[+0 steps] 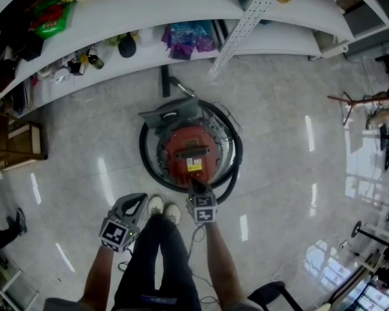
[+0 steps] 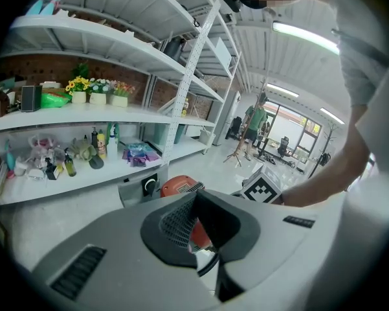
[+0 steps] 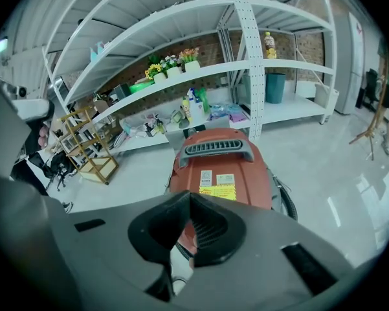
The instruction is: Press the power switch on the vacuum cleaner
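Vacuum cleaner (image 1: 189, 142) whole only from overhead

The vacuum cleaner (image 1: 189, 149) stands on the floor (image 1: 278, 141) just before my shoes (image 1: 163, 207), with shelving (image 1: 149, 50) behind it. My right gripper (image 1: 195, 185) sits at its near edge; my left gripper (image 1: 137, 201) hangs left, apart.

Even, fairly bright light comes from above: ceiling strip lamps (image 2: 304, 36) burn white high beyond the left tongs (image 2: 198, 193). The glossy floor (image 1: 298, 109) throws back pale streaks of glare on either side of the right tongs (image 1: 195, 185), washing out to white well off to their right. Both gripper views are strongly fisheye, with bowed shelves (image 2: 84, 116) and black vignetted corners, and the tongs' grey bodies look soft near the lens; the head view is dimmer and slightly grainy.
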Available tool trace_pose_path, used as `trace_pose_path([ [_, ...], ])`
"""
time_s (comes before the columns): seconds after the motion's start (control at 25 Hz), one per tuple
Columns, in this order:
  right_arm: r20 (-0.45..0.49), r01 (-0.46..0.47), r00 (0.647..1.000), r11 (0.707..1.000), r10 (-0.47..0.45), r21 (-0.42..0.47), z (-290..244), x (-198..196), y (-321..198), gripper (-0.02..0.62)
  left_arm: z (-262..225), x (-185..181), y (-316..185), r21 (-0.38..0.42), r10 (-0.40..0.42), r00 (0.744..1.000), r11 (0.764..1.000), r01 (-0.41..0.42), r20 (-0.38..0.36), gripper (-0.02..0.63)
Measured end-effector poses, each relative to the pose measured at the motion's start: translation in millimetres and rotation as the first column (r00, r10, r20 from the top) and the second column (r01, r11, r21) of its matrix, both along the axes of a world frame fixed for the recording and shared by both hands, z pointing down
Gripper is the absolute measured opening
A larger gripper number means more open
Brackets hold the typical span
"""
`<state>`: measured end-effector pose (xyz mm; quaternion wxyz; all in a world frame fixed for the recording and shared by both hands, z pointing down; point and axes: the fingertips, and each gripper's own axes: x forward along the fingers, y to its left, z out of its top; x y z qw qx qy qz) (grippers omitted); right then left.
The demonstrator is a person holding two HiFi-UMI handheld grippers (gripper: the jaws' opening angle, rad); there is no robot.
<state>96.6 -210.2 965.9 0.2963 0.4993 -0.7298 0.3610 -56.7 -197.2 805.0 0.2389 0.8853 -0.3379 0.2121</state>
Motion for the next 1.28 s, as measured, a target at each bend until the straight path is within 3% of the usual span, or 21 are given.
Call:
trace_pose_path([
  [0.84,0.087,-0.065,0.995,0.981,0.05,0.184,-144.8,0.9,10.3,0.012,-95.5,12.3,20.5,0.083,0.012,0.999,0.997,-0.008,-0.043,0.008],
  [1.28,0.09,-0.046,0.996,0.963,0.023,0.265,-227.6,-0.6,33.9,0.012,-155.9,23.6,29.1,0.149,0.023,0.997,0.989,-0.013,-0.069,0.008],
])
